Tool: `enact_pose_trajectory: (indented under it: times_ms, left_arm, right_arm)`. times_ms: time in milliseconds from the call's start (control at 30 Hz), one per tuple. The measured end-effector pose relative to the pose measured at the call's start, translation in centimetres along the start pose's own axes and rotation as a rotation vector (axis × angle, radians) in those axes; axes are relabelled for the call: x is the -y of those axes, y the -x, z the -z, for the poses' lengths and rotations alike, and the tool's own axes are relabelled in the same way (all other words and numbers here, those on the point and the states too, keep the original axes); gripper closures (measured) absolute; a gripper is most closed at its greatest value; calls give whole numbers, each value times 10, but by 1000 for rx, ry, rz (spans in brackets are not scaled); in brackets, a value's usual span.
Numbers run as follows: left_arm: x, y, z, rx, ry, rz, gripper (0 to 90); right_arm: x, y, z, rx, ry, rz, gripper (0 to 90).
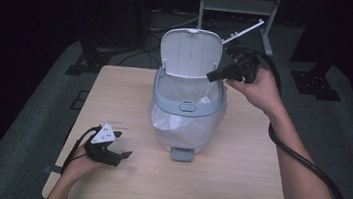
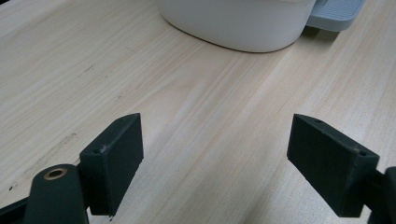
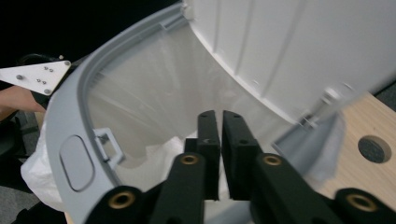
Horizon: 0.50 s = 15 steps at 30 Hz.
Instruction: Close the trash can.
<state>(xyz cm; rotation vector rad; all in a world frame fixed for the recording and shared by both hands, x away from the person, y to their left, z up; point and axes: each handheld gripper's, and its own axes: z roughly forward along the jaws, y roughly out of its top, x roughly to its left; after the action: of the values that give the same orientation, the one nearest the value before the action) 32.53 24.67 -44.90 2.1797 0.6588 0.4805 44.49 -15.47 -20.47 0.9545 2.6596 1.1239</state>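
A grey pedal bin [image 1: 188, 108] stands mid-table with its white lid [image 1: 191, 51] tipped up and a white liner bag [image 1: 161, 123] draped over its rim. My right gripper [image 1: 212, 76] hovers at the bin's upper right rim, below the lid. In the right gripper view its jaws [image 3: 219, 126] are shut with nothing visible between them, pointing into the liner [image 3: 140, 102] beside the raised lid [image 3: 289, 46]. My left gripper [image 1: 125, 144] rests low on the table at the front left, open and empty [image 2: 215, 149], facing the bin's base [image 2: 243, 23].
The bin's foot pedal [image 1: 182, 154] sticks out toward the table's front. The wooden table [image 1: 236, 177] has bare room left and right of the bin. A metal frame [image 1: 235, 5] stands behind the table. A cable hole [image 3: 373, 149] sits in the tabletop near the bin.
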Motion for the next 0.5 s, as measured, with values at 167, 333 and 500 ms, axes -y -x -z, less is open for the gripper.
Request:
enact_pose_trajectory:
  times_ms: [167, 333, 500]
  left_arm:
    - [0, -1, 0, -2, -2, 2, 174]
    - [0, 0, 0, -2, -3, 1, 174]
    - [1, -1, 0, -3, -1, 1, 174]
  right_arm:
    - [7, 15, 7, 16, 18, -38, 891]
    - [10, 29, 9, 34, 31, -72, 897]
    - [7, 45, 10, 58, 54, -115, 898]
